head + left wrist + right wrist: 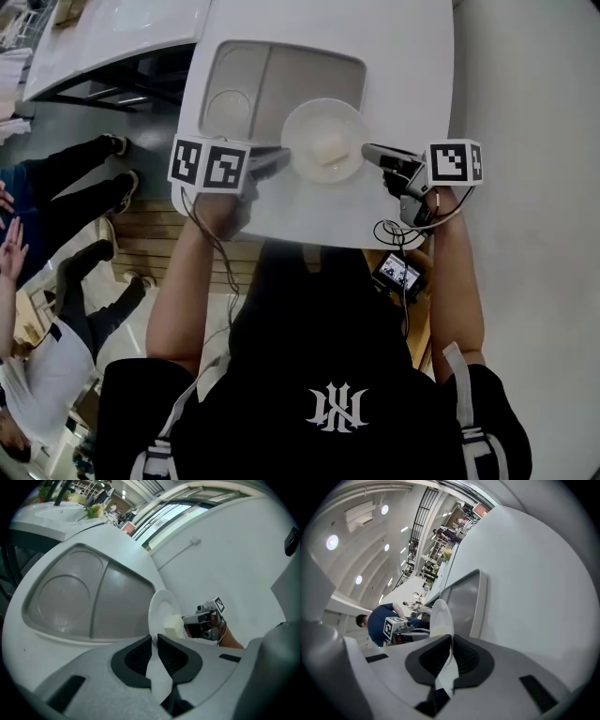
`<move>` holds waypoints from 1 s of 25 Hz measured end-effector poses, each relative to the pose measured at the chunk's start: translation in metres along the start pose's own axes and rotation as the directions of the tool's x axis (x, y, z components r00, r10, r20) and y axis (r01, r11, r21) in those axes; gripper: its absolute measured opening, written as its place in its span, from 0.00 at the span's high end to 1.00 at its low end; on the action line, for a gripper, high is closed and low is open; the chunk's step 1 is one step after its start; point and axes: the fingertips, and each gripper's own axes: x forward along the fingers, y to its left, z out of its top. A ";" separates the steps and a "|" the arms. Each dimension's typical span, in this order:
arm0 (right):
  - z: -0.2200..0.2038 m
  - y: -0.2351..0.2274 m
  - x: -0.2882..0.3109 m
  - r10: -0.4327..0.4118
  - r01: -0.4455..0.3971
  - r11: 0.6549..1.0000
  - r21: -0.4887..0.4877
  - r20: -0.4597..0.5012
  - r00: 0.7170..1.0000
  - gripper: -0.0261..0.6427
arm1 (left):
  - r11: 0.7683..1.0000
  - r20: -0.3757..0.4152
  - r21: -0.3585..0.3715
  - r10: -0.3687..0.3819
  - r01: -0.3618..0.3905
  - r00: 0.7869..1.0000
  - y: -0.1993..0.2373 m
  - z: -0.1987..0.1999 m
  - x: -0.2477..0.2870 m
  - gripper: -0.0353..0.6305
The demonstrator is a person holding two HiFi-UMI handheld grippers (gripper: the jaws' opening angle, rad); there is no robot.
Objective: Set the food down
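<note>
Head view | left gripper jaws pinch plate rim | right gripper jaws pinch opposite rim

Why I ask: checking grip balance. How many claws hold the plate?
2: the left claw pinches the plate at its left rim, the right claw at its right rim.

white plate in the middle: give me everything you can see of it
The plate is round, shallow, plain white and glossy, roughly level. A pale cream block of food sits near its centre. The left tongs and right tongs are shut on opposite sides of its rim. In the head view it overlaps the near edge of the grey tray on the white table; whether it rests there can't be told.
</note>
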 end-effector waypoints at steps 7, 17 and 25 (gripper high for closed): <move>0.007 0.017 -0.012 -0.107 0.108 0.992 -0.064 0.024 0.994 0.93 | 0.994 -0.029 0.101 0.056 -0.052 0.998 -0.017 0.015 -0.012 0.89; 0.002 0.007 -0.009 -0.240 0.232 0.960 -0.154 -0.034 0.970 0.93 | 0.953 -0.136 0.247 0.214 -0.177 0.967 -0.011 0.012 -0.002 0.89; 0.021 0.006 0.008 -0.420 0.386 0.856 -0.345 -0.026 0.907 0.88 | 0.858 -0.199 0.415 0.412 -0.304 0.889 0.006 0.024 -0.005 0.82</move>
